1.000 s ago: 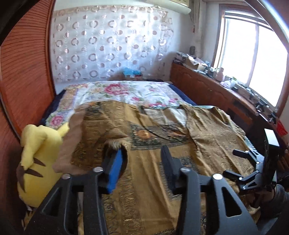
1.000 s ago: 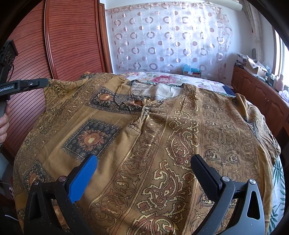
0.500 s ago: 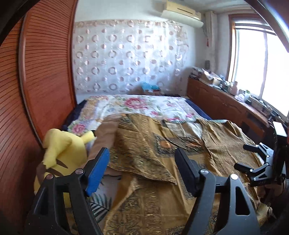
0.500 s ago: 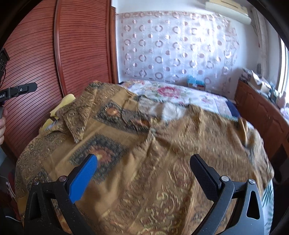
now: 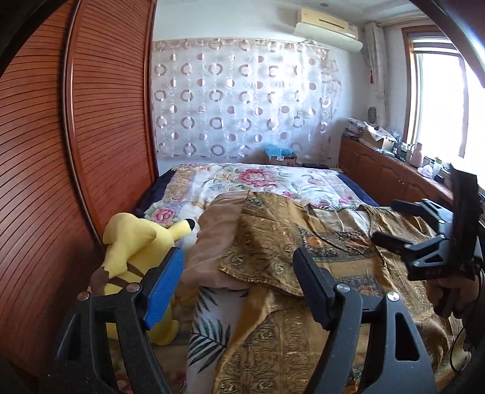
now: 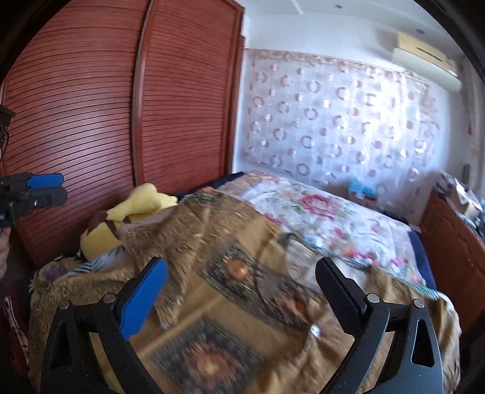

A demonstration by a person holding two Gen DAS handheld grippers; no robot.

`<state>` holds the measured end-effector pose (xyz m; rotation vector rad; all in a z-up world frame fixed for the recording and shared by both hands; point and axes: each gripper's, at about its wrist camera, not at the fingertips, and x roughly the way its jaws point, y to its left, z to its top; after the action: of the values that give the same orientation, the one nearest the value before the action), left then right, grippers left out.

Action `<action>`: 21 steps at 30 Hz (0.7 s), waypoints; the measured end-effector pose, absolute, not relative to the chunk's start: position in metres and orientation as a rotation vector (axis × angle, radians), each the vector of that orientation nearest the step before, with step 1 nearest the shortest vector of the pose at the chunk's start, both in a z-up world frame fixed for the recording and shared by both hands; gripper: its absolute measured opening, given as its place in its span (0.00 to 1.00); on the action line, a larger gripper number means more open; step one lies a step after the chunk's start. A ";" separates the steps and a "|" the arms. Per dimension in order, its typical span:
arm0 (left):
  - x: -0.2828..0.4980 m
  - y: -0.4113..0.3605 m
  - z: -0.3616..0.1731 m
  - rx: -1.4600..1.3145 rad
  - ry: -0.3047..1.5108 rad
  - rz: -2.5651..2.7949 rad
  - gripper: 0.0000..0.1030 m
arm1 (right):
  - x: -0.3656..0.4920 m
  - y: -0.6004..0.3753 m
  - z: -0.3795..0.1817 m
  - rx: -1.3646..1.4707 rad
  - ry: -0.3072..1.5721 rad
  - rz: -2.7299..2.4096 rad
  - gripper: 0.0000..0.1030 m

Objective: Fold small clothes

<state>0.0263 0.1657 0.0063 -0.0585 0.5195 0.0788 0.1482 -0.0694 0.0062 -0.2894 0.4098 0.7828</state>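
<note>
Lying under both gaping tongs: shirt (image 5: pixel 282 254), sleeve folded in.

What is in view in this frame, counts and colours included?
Garment: one, mustard-gold with dark patterned panels, spread on the bed, left sleeve folded inward.
Plush toy: one, yellow with brown stripes, at the bed's left edge by the wardrobe.
Bedspread: one, white with pink flowers, covers the bed.
Wardrobe: reddish-brown slatted doors, left.
Curtain: one, white with circles, back wall.
Air conditioner: one, white, upper right.
Cabinets: brown, cluttered, under the window.
Left gripper: black with a blue pad, jaws open, empty.
Right gripper: same colours, jaws open, empty.
</note>
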 end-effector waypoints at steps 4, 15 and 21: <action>0.023 0.173 0.001 -0.065 0.527 0.095 0.73 | 0.168 -0.038 -0.005 -0.301 0.496 0.876 0.94; 0.010 0.191 -0.018 -0.101 0.549 0.126 0.73 | 0.204 0.074 -0.047 -0.476 0.661 1.046 0.54; 0.008 0.194 -0.025 -0.109 0.561 0.128 0.73 | 0.211 0.109 -0.063 -0.588 0.684 1.020 0.47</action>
<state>0.0078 0.1937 -0.0249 -0.1090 0.5614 0.1280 0.2107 0.1090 -0.0629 -0.5879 0.6836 1.0203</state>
